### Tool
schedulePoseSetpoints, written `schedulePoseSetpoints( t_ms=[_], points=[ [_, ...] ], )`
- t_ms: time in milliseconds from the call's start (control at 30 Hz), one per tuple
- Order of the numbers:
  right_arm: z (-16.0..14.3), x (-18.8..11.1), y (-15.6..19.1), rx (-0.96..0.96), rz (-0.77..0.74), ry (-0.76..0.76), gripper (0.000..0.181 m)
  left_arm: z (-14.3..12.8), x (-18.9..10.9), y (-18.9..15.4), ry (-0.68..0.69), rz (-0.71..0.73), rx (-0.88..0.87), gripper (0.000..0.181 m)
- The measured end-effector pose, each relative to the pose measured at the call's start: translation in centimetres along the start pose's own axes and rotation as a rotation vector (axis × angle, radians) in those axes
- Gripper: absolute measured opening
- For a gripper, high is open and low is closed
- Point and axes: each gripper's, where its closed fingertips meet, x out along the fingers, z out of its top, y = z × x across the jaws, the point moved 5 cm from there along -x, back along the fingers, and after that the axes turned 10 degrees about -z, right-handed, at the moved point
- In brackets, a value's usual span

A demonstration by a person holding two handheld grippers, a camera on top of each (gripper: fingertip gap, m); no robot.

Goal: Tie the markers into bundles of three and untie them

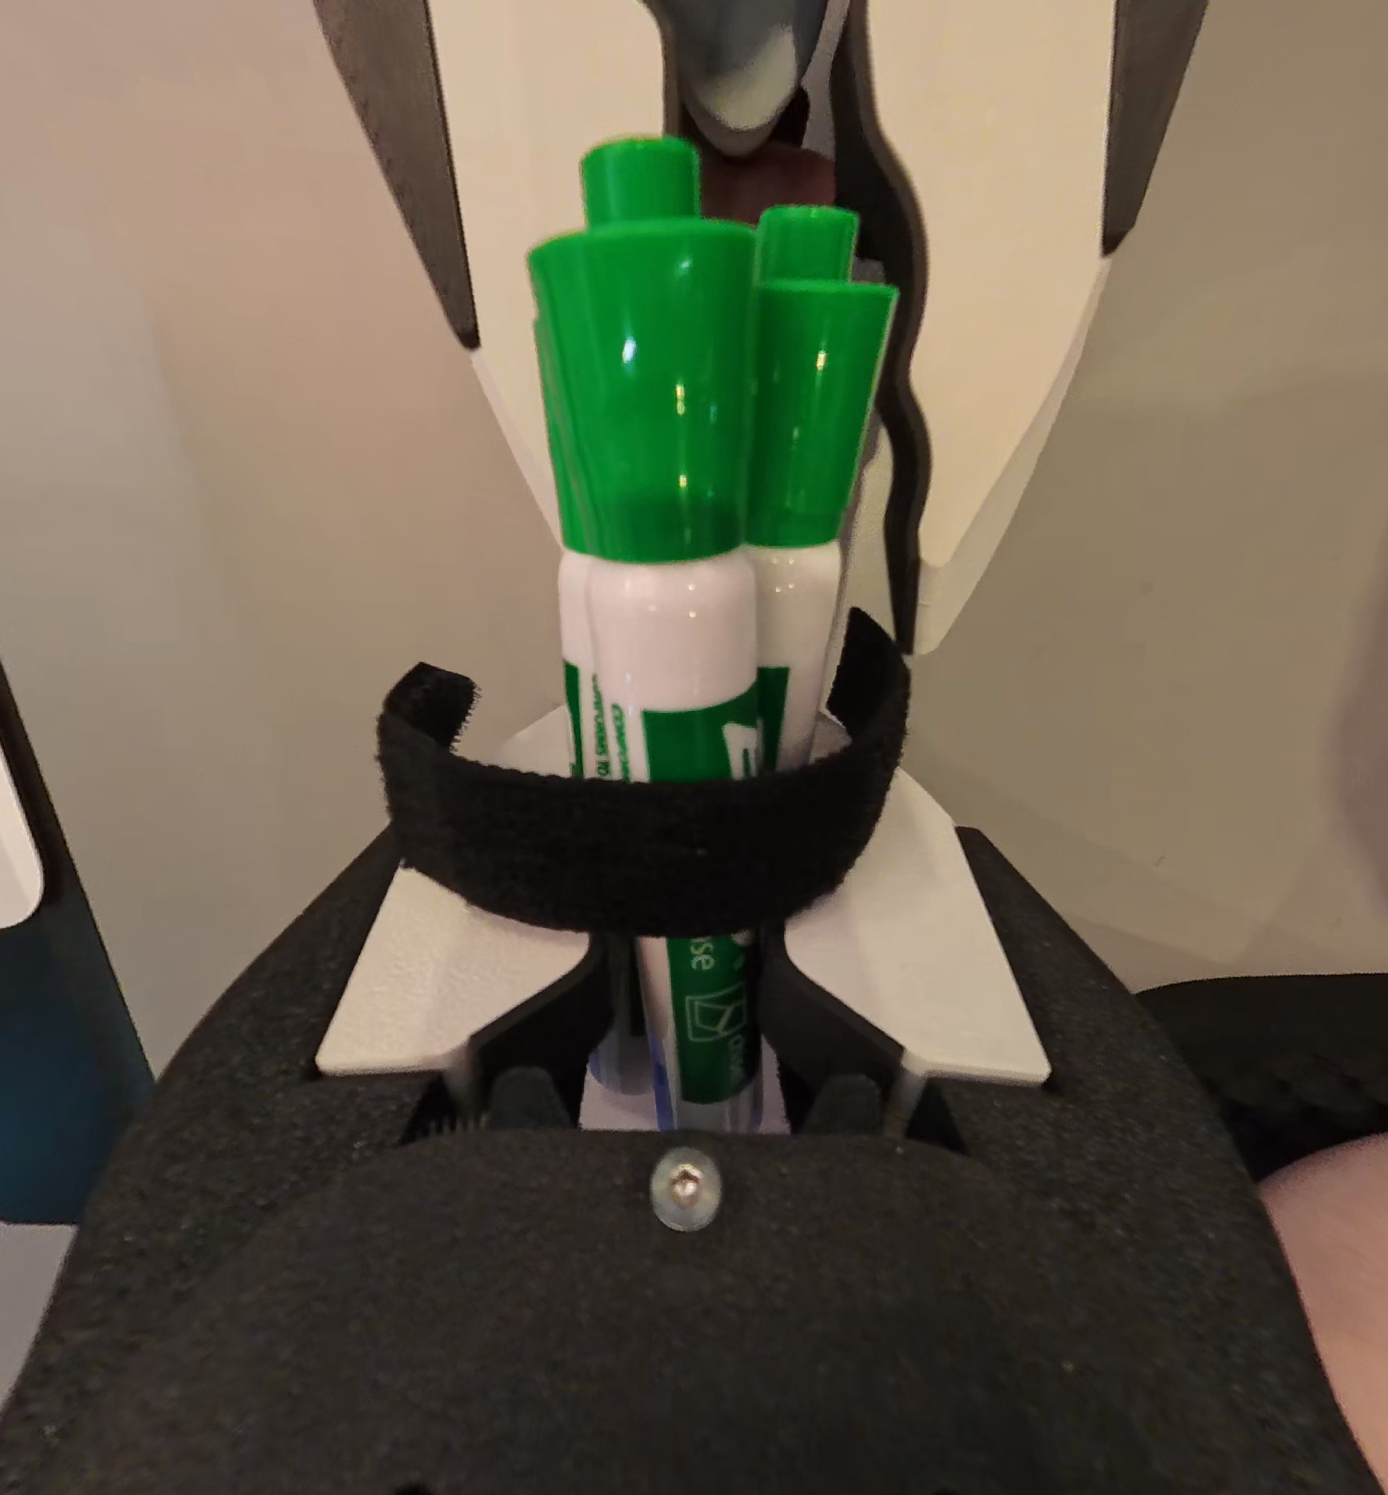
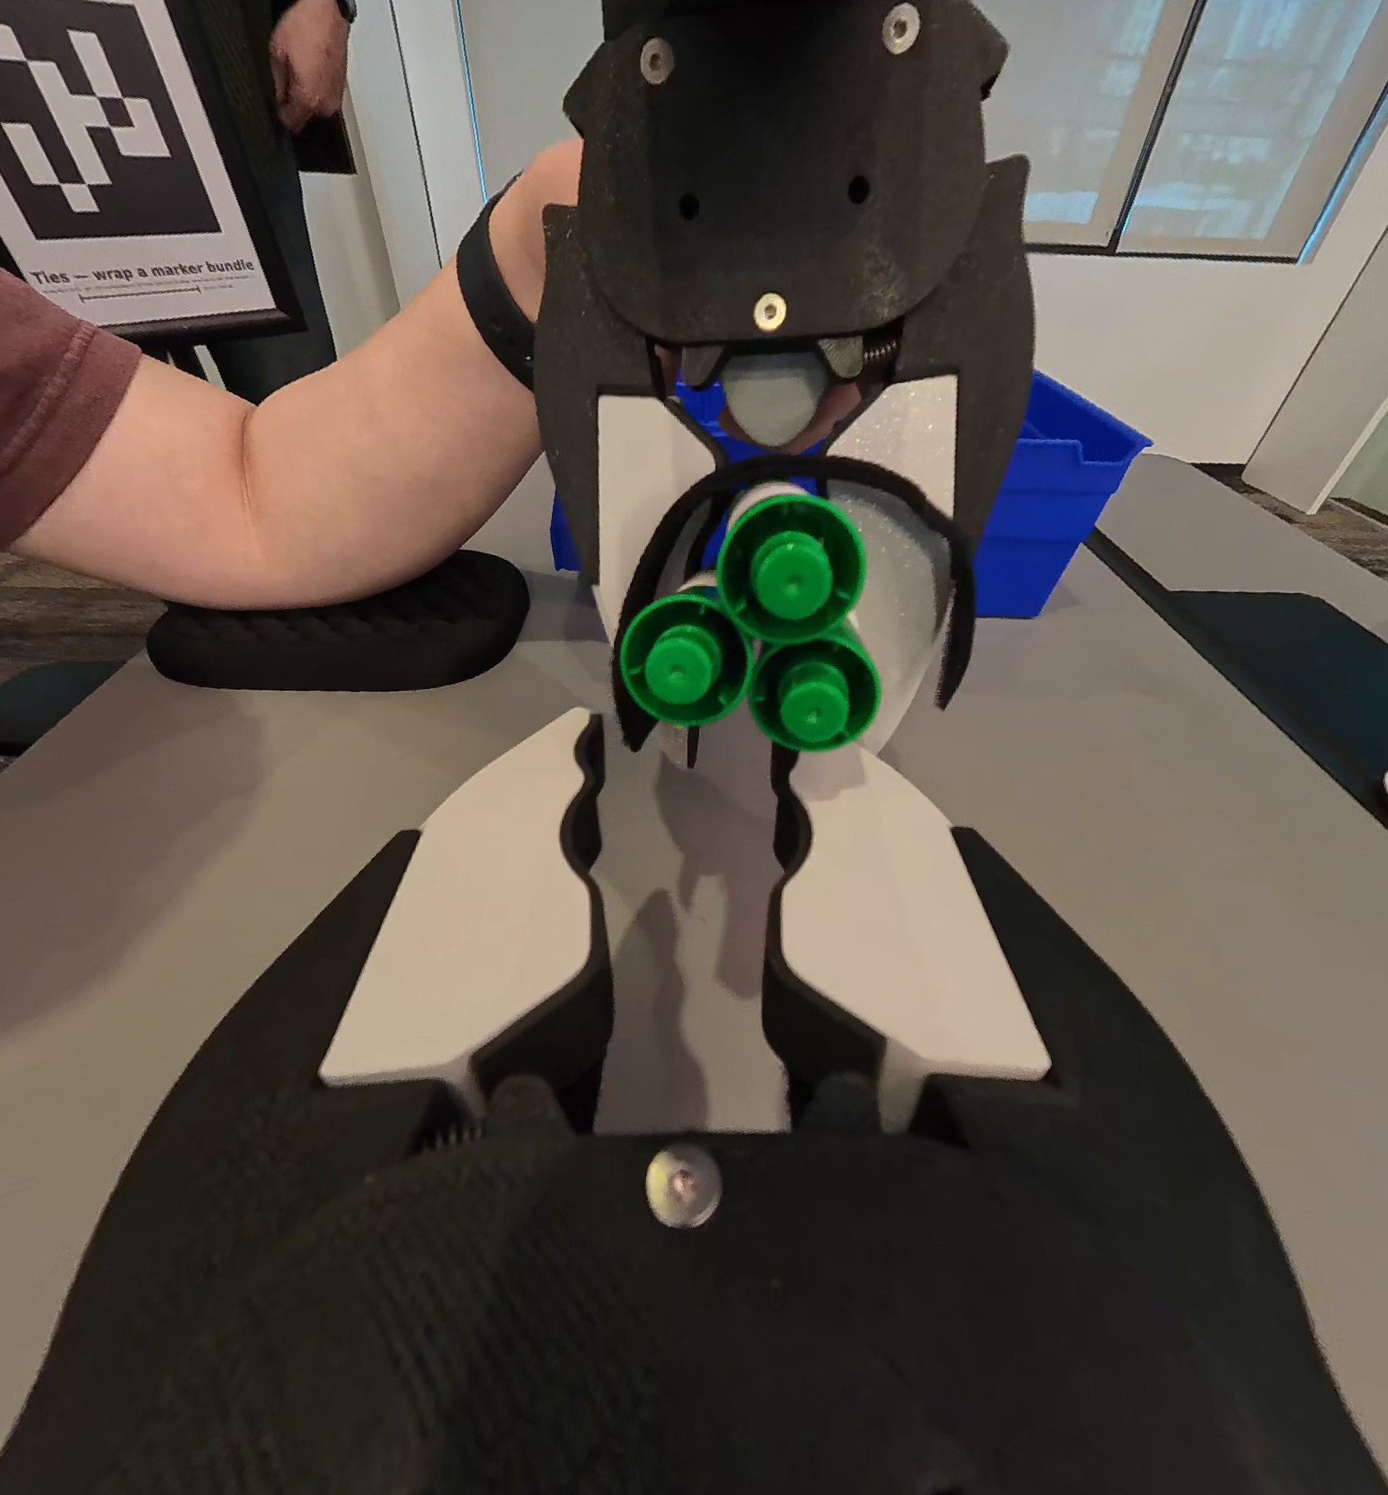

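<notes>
Glossy green-capped markers [image 1: 658, 485], fuzzy black strap [image 1: 642, 817], left gripper [image 1: 690, 955] clamping

We see three markers [image 2: 755, 627] with bright green caps and white bodies; each body has a green label. A black fuzzy strap [image 1: 642, 841] loops around them. The left gripper [image 1: 690, 809] is black with white fingers, and so is the right gripper [image 2: 686, 777]. At 2 o'clock in the right wrist view sits a blue bin [image 2: 1054, 518]. The table [image 2: 189, 809] is grey. At 9 o'clock lies a black pad [image 2: 334, 631] with a bumpy pattern. At 10 o'clock we see a sign [image 2: 92, 154] with black and white squares, and at 9 o'clock a dark red sleeve [image 2: 11, 396].
</notes>
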Motion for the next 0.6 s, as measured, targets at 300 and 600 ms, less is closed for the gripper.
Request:
schedulePoseSetpoints(
  t_ms=[300, 600],
  points=[
    [-1.1, -1.3, -1.5, 0.064, -0.075, 0.065, 0.082, -0.5, -0.2, 0.0, 0.008, -0.005, -0.016, 0.041],
    [2.3, -0.2, -0.6, -0.04, -0.134, -0.164, 0.115, 0.1, 0.2, -0.5, -0.002, -0.039, 0.008, 0.041]
  ],
)
